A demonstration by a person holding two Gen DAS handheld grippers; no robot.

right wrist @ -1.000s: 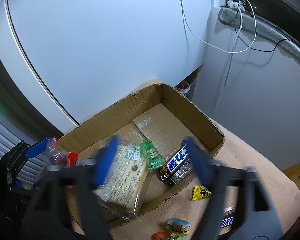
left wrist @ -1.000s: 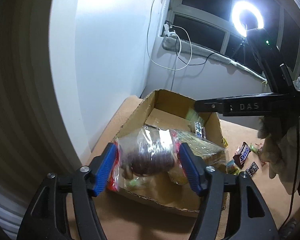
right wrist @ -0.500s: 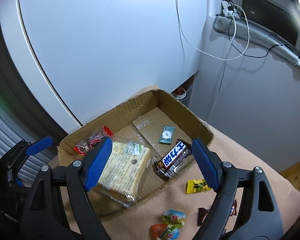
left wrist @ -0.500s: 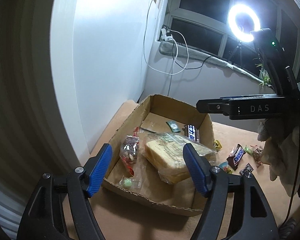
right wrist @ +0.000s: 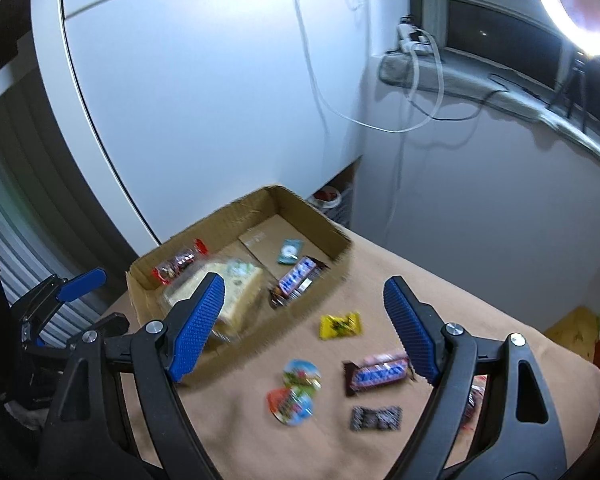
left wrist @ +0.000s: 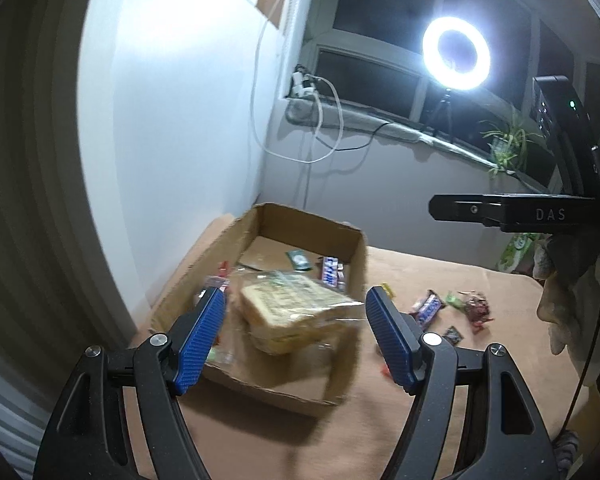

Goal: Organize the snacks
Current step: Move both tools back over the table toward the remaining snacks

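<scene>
An open cardboard box [left wrist: 352, 272] [right wrist: 236, 216] stands on the tan table. It holds a wrapped bread loaf [left wrist: 288, 308] [right wrist: 236, 284], a red nut bag [right wrist: 176, 266], a green packet [right wrist: 290, 251] and a blue snack bar [left wrist: 330, 272] [right wrist: 298, 278]. My left gripper [left wrist: 294, 338] is open and empty, raised before the box. My right gripper [right wrist: 304, 324] is open and empty above the table by the box's right side. On the table lie a Snickers bar [right wrist: 380, 372] [left wrist: 426, 308], a yellow candy [right wrist: 340, 325], two round jelly cups [right wrist: 296, 390] and a small dark packet [right wrist: 376, 418].
A white wall panel [right wrist: 200, 100] stands behind the box. A ring light [left wrist: 456, 54] shines on the window sill, with white cables [left wrist: 324, 120] hanging at the wall. More wrapped sweets [left wrist: 476, 308] lie at the table's right. The right hand's tool [left wrist: 512, 212] crosses the left wrist view.
My left gripper let go of the red nut bag, which now lies in the box, and drew back and up. My right gripper rose and moved right over the table snacks.
</scene>
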